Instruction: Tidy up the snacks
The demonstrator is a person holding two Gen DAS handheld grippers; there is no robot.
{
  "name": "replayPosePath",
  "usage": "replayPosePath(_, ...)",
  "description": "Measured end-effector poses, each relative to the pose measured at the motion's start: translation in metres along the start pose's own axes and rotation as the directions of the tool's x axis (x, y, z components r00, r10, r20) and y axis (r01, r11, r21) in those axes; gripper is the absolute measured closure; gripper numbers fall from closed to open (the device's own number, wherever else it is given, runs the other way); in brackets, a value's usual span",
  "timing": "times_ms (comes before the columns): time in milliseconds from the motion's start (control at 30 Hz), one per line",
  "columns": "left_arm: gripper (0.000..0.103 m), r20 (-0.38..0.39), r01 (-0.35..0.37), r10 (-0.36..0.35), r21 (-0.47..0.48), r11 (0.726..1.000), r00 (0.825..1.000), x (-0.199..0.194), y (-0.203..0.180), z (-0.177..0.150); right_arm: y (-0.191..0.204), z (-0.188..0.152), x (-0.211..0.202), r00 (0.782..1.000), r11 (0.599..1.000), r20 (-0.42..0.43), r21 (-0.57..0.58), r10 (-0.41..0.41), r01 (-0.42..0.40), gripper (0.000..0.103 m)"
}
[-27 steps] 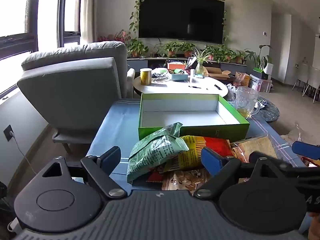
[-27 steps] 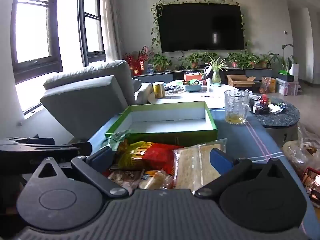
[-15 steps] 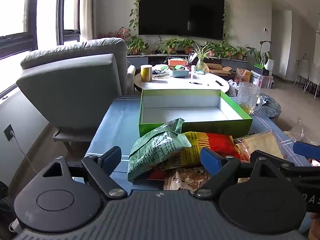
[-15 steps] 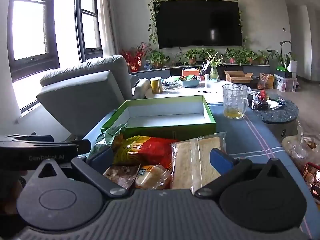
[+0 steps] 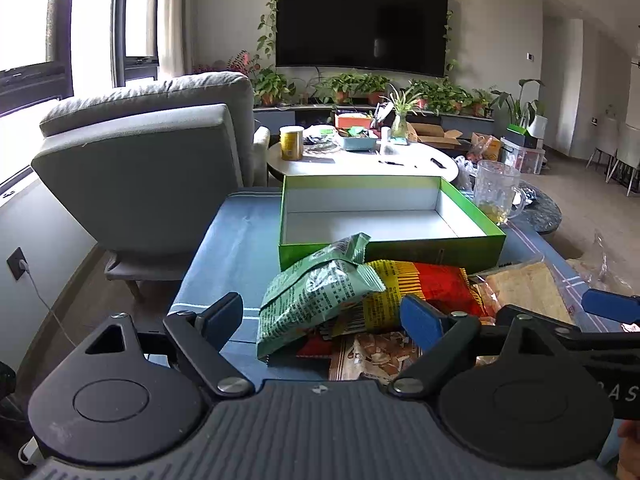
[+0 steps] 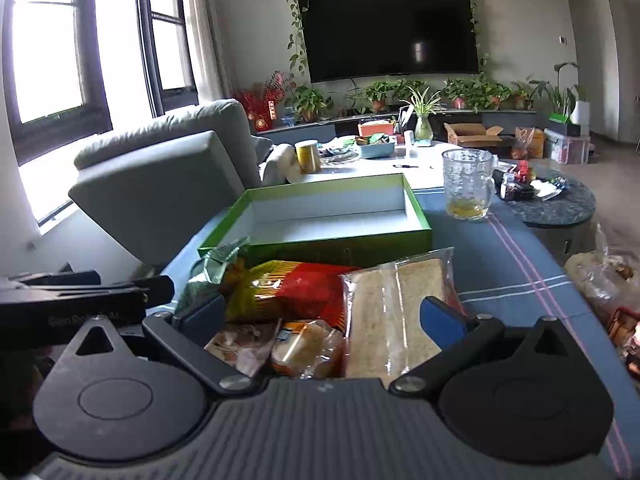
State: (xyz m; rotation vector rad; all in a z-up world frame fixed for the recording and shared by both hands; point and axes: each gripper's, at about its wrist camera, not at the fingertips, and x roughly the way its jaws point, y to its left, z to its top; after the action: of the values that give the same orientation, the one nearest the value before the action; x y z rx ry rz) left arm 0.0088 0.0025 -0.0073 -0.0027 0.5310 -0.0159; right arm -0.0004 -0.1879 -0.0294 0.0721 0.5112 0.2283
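**Snacks piled in front of an open green box, both grippers spread**

The snacks sit in a loose heap on the blue tablecloth (image 5: 224, 248), right against the near wall of the green box (image 5: 390, 246). The box lies open with white inner walls and floor, and nothing is visible inside it.

On the left of the heap a green bag (image 5: 316, 294) leans up over a yellow-and-red bag (image 5: 416, 292), its crimped top reaching the box's front wall. Under these two lies a brown patterned packet (image 5: 372, 354). To the right a clear-wrapped sandwich pack (image 6: 396, 304) rests partly on the yellow-and-red bag (image 6: 296, 288), and a small wrapped bun (image 6: 308, 346) lies in front of it, next to the brown packet (image 6: 240, 344).

The left gripper (image 5: 322, 316) hangs low over the near edge of the heap with its blue-padded fingers wide apart, the green bag and the yellow-and-red bag lying in the gap between them; neither pad visibly touches a packet. The right gripper (image 6: 320, 318) is likewise spread, straddling the bun and the near end of the sandwich pack, with its right pad just at the pack's edge; whether it touches cannot be told.

Behind the box's right corner stands a glass mug (image 6: 468, 184) with a little yellow liquid. A grey armchair (image 5: 152, 168) stands left of the table
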Motion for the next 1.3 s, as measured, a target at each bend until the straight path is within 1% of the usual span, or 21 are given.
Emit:
replayPosePath(200, 0.02, -0.005, 0.011, -0.011, 0.0, 1.0, 1.0, 0.0009, 0.001, -0.0005, -0.0032, -0.0005, 0.0013, 1.0, 1.0, -0.015, 0.019, 0.005, -0.005, 0.001)
replayPosePath(767, 0.02, -0.013, -0.003, 0.003, 0.008, 1.0, 1.0, 0.0039, -0.0005, -0.0038, -0.0053, -0.0019, 0.0053, 0.999, 0.999, -0.045, 0.038, 0.008, -0.006, 0.001)
replayPosePath(1300, 0.021, -0.03, 0.026, -0.025, 0.01, 1.0, 0.999, 0.006, -0.0021, -0.0073, -0.0073, -0.0036, 0.0053, 0.998, 0.999, -0.054, 0.053, 0.014, -0.011, 0.001)
